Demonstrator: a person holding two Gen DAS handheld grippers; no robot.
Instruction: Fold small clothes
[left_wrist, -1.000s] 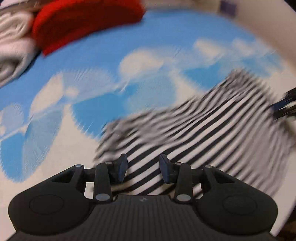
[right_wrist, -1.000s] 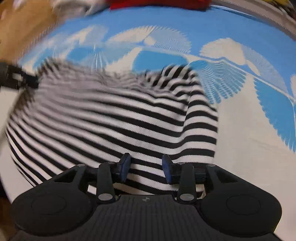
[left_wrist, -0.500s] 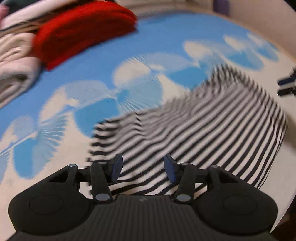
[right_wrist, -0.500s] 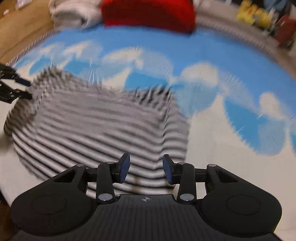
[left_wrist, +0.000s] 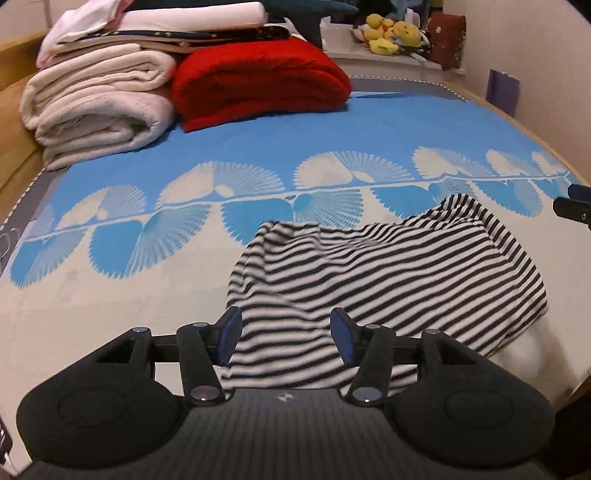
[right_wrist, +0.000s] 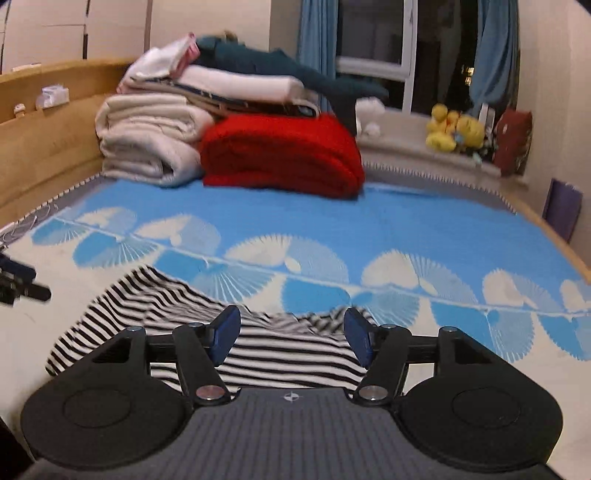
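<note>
A black-and-white striped garment (left_wrist: 388, 273) lies loosely folded on the blue and cream bedspread (left_wrist: 110, 295), near its front edge. My left gripper (left_wrist: 286, 332) hovers above the garment's near left part, jaws opening, with nothing pinched between the blue pads. My right gripper (right_wrist: 291, 334) hovers over the garment (right_wrist: 166, 314) from the other side, jaws also opening and holding nothing. In the left wrist view the right gripper (left_wrist: 574, 206) shows at the right edge. In the right wrist view the left gripper (right_wrist: 18, 282) shows at the left edge.
At the head of the bed sit a folded red blanket (left_wrist: 258, 77) and rolled cream blankets (left_wrist: 96, 103) under stacked linens. A wooden headboard (right_wrist: 44, 147) runs along the left. Yellow plush toys (right_wrist: 454, 133) sit on the windowsill.
Both grippers have risen and drawn back from the striped garment, and their jaws have widened. The views now tilt up to the blanket pile. The garment rests on the bed.
</note>
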